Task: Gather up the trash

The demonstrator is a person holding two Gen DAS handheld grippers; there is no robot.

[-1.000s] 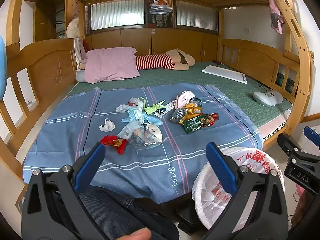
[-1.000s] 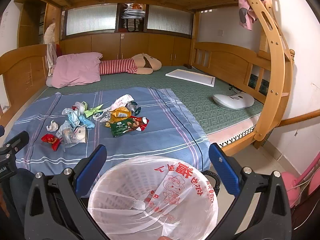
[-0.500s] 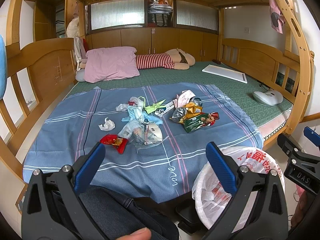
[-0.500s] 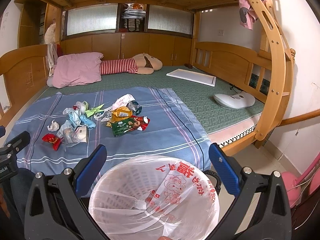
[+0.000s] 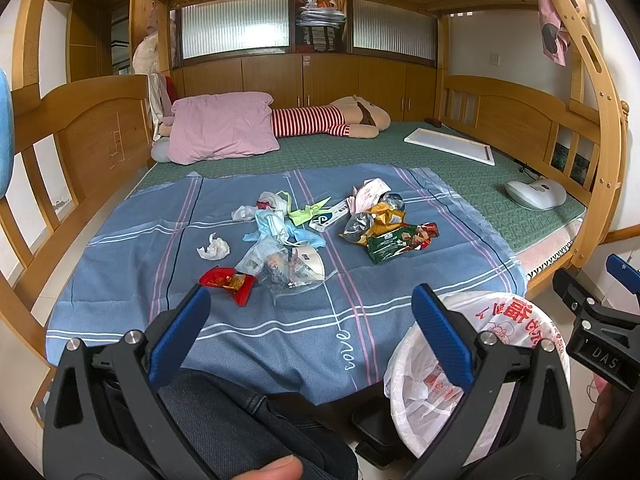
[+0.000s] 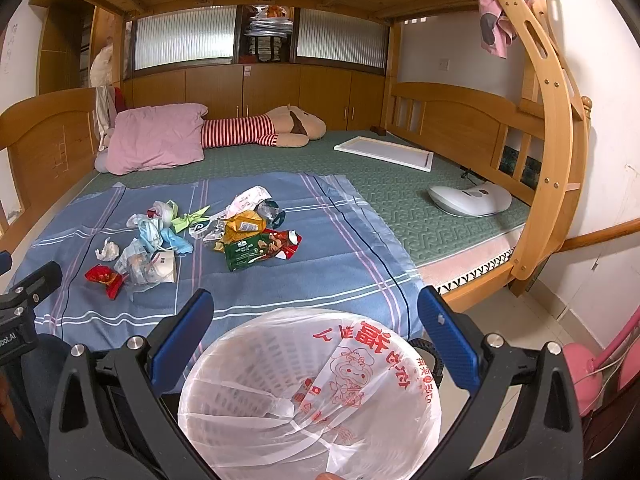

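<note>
Trash (image 5: 316,228) lies in a loose cluster on the blue plaid sheet (image 5: 132,264), which covers the near part of a bed with a green patterned mattress cover (image 5: 452,168).

Readable markings:
- Sheet: the word "love" in white script near its front edge.
- Bin liner (image 6: 320,392): red Chinese characters and a cartoon figure, printed on thin translucent white plastic.
- Right gripper body, seen from the left wrist view: "DAS".
- Green snack packet (image 5: 394,242): print is present but too small to read.

Materials and shapes, relative to the sheet:
- Centre: crumpled light-blue face masks (image 5: 276,232), a clear plastic bag (image 5: 276,268), a white cup-shaped mask (image 5: 310,264).
- Left of centre: a crumpled white tissue (image 5: 214,247).
- Front of the cluster: a glossy red wrapper (image 5: 228,282).
- Right of centre: a creased yellow foil wrapper (image 5: 384,216) just behind the green packet.
- Beyond the sheet: a pink pillow (image 5: 222,128), a striped plush toy (image 5: 332,120).

The white perforated plastic basket (image 6: 248,360), round and lined with the bag, stands on the floor at the sheet's front right corner.

Left gripper (image 5: 310,330): blue ribbed fingers spread wide, holding nothing, above the sheet's front edge. Right gripper (image 6: 316,334): fingers spread wide, holding nothing, above the basket.
</note>
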